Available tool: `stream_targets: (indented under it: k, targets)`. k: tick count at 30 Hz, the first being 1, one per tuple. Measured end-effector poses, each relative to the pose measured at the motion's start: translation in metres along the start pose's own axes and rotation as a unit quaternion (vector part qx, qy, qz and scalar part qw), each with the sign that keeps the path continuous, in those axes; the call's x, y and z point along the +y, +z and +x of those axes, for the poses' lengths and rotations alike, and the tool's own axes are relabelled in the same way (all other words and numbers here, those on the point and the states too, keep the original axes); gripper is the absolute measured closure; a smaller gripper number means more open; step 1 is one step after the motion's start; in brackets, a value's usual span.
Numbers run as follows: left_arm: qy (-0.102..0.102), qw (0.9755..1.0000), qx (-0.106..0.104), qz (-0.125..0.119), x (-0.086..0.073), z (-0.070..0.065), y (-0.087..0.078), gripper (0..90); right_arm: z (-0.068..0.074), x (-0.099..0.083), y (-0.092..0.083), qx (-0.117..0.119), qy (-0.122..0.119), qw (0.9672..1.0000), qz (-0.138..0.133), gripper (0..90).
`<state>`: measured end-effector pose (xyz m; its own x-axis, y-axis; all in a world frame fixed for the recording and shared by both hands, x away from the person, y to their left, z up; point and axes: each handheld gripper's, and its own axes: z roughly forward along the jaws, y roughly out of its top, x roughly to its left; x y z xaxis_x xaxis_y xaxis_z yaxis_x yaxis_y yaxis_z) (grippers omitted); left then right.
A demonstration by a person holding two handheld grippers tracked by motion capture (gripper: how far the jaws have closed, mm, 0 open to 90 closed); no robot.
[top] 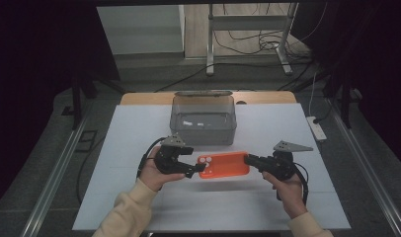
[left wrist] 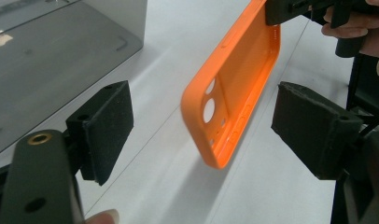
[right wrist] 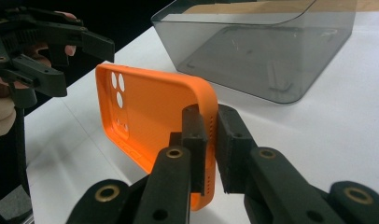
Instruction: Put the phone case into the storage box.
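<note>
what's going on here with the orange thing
A person at a white table works a gripper in each hand. The right gripper is clamped on the short end of an orange phone case and holds it up off the table. The left gripper is open, its pads standing on either side of the case's camera-hole end without touching it. A grey see-through bin sits just behind them.
</note>
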<state>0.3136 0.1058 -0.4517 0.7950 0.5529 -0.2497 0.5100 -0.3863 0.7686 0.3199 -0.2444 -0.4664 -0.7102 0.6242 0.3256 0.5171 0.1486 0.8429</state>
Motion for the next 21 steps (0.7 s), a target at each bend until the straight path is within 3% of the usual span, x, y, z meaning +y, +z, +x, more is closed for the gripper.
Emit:
stream_targets:
  k: [21]
  targets:
    - [-0.001, 0.9998, -0.022, 0.003, -0.008, 0.002, 0.016, 24.8, 0.002, 0.002, -0.004, 0.002, -0.007, 0.9997, -0.021, 82.1]
